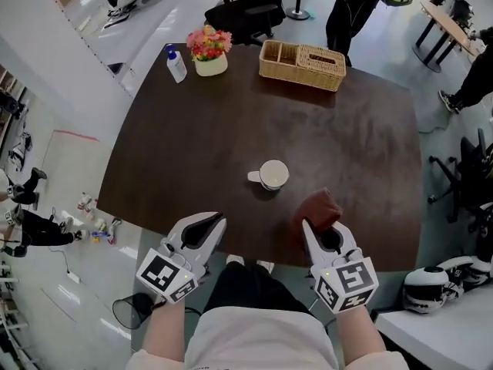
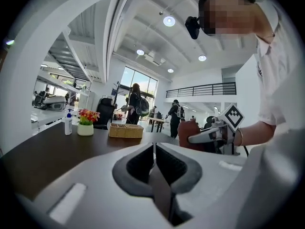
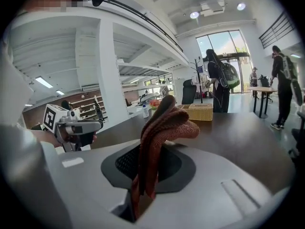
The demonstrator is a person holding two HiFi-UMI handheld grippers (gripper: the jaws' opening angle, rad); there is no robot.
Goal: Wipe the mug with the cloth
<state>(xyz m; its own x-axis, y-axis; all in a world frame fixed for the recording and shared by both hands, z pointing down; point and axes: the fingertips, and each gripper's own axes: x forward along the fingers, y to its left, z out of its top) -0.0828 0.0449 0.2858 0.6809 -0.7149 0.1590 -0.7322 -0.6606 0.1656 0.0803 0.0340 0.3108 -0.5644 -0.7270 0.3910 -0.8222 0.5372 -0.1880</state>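
- The left gripper (image 1: 218, 222) hovers over the near edge of the table (image 1: 177, 153). Its jaws are pressed together with nothing between them, as its own view (image 2: 153, 149) shows.
- The table is dark brown with a faint grain and rounded corners. Its left half is bare from the near edge up to the far edge.
- Along the far edge stand a pump bottle (image 1: 176, 63), a white pot of pink and orange flowers (image 1: 209, 52) and a woven wicker basket (image 1: 302, 65), all well apart from the mug.
- The mug (image 1: 271, 174) stands upright near the table's middle, mouth up. It is white, round and glossy, and its handle points to the person's left. Bare tabletop lies all round it.
- The right gripper (image 1: 313, 227) is clenched on the cloth (image 1: 320, 206) over the near edge, right of the mug and apart from it.
- The cloth (image 3: 162, 123) is rust-brown and nubbly. It rises folded from the jaws and flops over at the top.
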